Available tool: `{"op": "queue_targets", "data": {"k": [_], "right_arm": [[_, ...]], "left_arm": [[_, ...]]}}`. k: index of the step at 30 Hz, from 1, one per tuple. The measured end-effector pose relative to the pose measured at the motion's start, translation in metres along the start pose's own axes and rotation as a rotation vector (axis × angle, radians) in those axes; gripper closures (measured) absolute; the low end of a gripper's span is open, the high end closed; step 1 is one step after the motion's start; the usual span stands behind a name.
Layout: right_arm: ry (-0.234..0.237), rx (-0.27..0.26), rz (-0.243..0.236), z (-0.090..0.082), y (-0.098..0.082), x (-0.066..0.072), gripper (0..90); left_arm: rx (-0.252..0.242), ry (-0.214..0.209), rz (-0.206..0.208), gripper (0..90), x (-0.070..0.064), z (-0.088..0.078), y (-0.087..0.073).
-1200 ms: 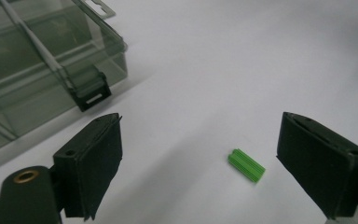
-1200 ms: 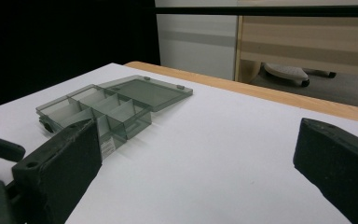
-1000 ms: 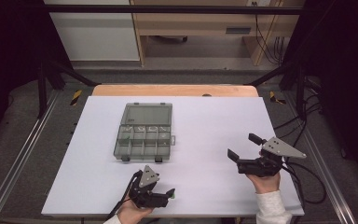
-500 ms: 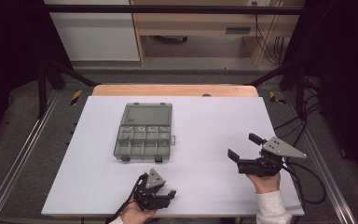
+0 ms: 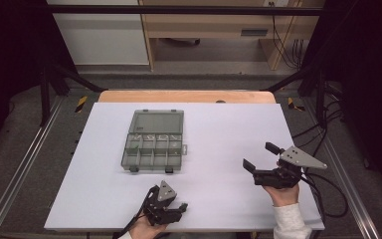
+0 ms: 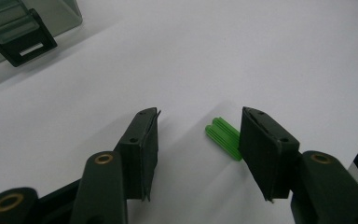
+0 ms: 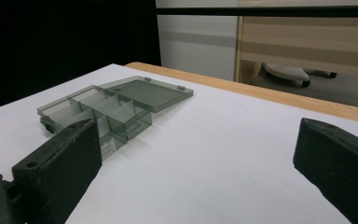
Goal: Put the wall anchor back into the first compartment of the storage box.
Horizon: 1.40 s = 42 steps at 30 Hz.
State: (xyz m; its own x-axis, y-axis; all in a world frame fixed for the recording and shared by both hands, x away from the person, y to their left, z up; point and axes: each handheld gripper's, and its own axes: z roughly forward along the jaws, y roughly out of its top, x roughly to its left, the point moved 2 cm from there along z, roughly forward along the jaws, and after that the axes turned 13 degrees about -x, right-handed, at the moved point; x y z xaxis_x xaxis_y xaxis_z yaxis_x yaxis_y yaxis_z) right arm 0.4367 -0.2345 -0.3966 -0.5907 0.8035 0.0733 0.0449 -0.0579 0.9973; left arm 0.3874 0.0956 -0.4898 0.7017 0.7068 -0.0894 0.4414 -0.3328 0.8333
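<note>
A small green ribbed plastic plug (image 6: 223, 137) lies on the white table between the jaws of my left gripper (image 6: 198, 121), right beside the right-hand pad (image 6: 261, 144). The other pad stands well clear of it. The jaws have just been closing on the plug and still stand apart. In the high view the left gripper (image 5: 180, 209) sits low at the table's near edge. My right gripper (image 5: 259, 155) is held over the right side of the table, open and with nothing in it. A grey compartment box (image 5: 154, 142) lies open ahead.
The white table (image 5: 229, 124) has a wooden strip along its far edge. The box's lid (image 7: 151, 91) lies flat behind its compartments, and a black latch (image 6: 25, 44) juts out at its front. Cables trail off the table's right side.
The left gripper's jaws have come closer together and the hand has shifted slightly. The right gripper and the box have not moved.
</note>
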Motion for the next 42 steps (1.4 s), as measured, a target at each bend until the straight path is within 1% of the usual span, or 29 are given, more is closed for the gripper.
{"op": "queue_targets", "data": {"k": [5,8,10,13,14,15,17,23,25,30,33,34,35,38,40,42], "right_arm": [[-0.002,0.001,0.001,-0.001,0.0,0.0,1.6],[-0.001,-0.001,0.001,-0.001,0.0,0.0,1.6],[0.0,-0.001,-0.001,0.0,0.0,0.0,1.6],[0.001,-0.001,0.001,0.0,0.0,0.0,1.6],[0.0,0.001,0.0,0.0,0.0,0.0,1.6],[-0.002,0.001,0.003,0.0,0.0,0.0,1.6],[-0.001,-0.001,0.002,-0.001,0.001,0.0,1.6],[-0.004,0.001,0.005,-0.001,0.001,0.0,1.6],[-0.001,0.0,0.004,-0.001,0.001,0.0,1.6],[-0.004,0.0,0.005,-0.001,0.001,0.0,1.6],[-0.002,0.0,0.006,-0.001,0.001,0.0,1.6],[0.0,0.0,0.004,-0.001,0.001,0.0,1.6],[0.0,0.001,0.004,-0.001,0.001,0.0,1.6],[-0.002,0.002,0.005,-0.001,0.001,0.0,1.6],[0.0,0.001,0.004,-0.001,0.001,0.0,1.6],[-0.001,0.001,0.004,-0.001,0.001,0.0,1.6]], "left_arm": [[0.005,0.017,-0.009,48.2,-0.003,0.0,0.0],[0.011,0.02,-0.01,52.0,-0.005,-0.001,0.001],[0.012,0.018,-0.024,53.8,-0.007,0.0,0.001],[0.018,0.022,-0.019,55.9,-0.007,-0.001,0.001],[0.024,0.03,-0.015,56.5,-0.007,-0.001,0.001],[0.027,0.037,-0.004,58.4,-0.007,-0.001,0.001],[0.031,0.038,-0.009,59.3,-0.006,-0.002,0.002],[0.038,0.049,0.001,61.3,-0.008,-0.002,0.002],[0.04,0.053,0.002,63.6,-0.01,-0.002,0.002],[0.053,0.054,0.015,71.1,-0.013,-0.002,0.002],[0.06,0.054,0.017,74.3,-0.014,-0.002,0.002],[0.057,0.055,0.011,75.0,-0.014,-0.001,0.002],[0.069,0.051,0.02,76.5,-0.014,-0.002,0.003],[0.075,0.051,0.023,80.3,-0.014,-0.002,0.003],[0.078,0.044,0.022,82.4,-0.013,-0.002,0.003],[0.079,0.035,0.023,82.6,-0.011,-0.002,0.004]]}}
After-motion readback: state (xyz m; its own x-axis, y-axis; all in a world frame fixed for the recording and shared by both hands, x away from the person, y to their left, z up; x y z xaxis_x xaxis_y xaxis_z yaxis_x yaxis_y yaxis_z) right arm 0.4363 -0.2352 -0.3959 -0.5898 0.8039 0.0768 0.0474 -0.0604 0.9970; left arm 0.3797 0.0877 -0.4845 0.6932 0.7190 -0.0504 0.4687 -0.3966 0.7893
